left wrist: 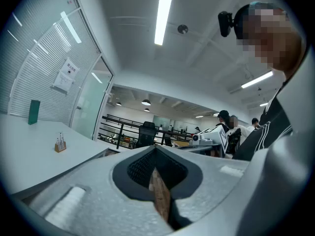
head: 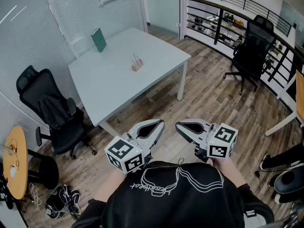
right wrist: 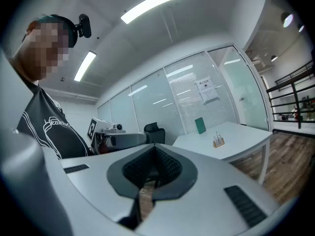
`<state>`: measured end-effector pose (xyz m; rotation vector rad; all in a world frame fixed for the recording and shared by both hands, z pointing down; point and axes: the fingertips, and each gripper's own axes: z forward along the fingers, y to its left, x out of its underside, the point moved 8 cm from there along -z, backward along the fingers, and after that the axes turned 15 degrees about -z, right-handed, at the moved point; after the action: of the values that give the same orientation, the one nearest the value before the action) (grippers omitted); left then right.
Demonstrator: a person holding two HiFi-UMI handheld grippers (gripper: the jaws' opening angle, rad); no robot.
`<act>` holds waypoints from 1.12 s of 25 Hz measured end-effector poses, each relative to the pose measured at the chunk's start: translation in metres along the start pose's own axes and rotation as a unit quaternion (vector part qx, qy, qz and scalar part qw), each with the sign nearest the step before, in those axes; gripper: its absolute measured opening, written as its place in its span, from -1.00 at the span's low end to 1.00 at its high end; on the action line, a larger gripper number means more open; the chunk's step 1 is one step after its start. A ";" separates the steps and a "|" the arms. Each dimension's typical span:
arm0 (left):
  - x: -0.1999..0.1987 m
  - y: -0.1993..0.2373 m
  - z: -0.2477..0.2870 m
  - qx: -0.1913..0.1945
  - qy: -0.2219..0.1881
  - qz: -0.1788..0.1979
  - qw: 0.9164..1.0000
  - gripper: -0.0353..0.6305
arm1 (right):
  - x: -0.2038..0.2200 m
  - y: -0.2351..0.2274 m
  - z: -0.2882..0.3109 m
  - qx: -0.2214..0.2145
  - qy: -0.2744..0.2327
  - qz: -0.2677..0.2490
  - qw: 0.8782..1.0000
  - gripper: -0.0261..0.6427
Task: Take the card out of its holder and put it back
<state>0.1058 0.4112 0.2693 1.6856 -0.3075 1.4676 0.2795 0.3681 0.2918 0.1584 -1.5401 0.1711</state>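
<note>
Both tools are level, held just in front of the person's black printed top and well apart from the work. Left tool [head: 158, 124]: in the left gripper view I read the dark ribbed pads [left wrist: 141, 168] pressed together at the tip with nothing between them; only a strip of floor shows through the slot behind. Right tool [head: 180, 126]: same reading in the right gripper view, pads [right wrist: 167, 167] meeting, nothing gripped. The two tools lie side by side, tips near each other but not touching. The small wooden card holder [head: 137, 63] stands on the white rectangular surface [head: 114, 87], toward its right edge in the head view. Pale upright pieces rise from it, and I cannot separate a single card from them at this size. A green upright panel [head: 99, 40] stands near the surface's far left corner. A black office chair [head: 56, 115] sits at its left side on the wood-plank floor [head: 209, 99].
</note>
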 end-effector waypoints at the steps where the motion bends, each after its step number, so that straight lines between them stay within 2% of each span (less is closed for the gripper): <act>1: 0.000 0.001 0.003 -0.002 -0.003 0.001 1.000 -0.85 | 0.002 -0.003 0.000 -0.003 0.000 -0.001 1.000 -0.90; 11: 0.006 0.027 0.009 -0.013 -0.001 -0.006 1.000 -0.86 | 0.019 -0.019 0.019 -0.003 0.018 -0.009 1.000 -0.90; 14: 0.009 0.040 0.014 -0.012 0.001 -0.014 1.000 -0.85 | 0.027 -0.024 0.025 0.016 0.039 -0.029 0.999 -0.90; 19: 0.005 0.063 0.025 -0.007 0.007 -0.022 1.000 -0.85 | 0.036 -0.048 0.035 0.033 0.037 0.005 0.999 -0.90; 25: -0.014 0.116 0.037 -0.014 0.001 -0.027 1.000 -0.85 | 0.036 -0.093 0.069 0.053 0.006 0.021 0.998 -0.90; 28: -0.030 0.151 0.043 -0.020 0.001 -0.035 0.999 -0.85 | 0.039 -0.119 0.095 0.057 0.013 0.023 0.998 -0.90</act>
<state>0.0261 0.2786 0.3098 1.6471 -0.2731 1.4022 0.2123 0.2319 0.3333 0.2097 -1.5096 0.2960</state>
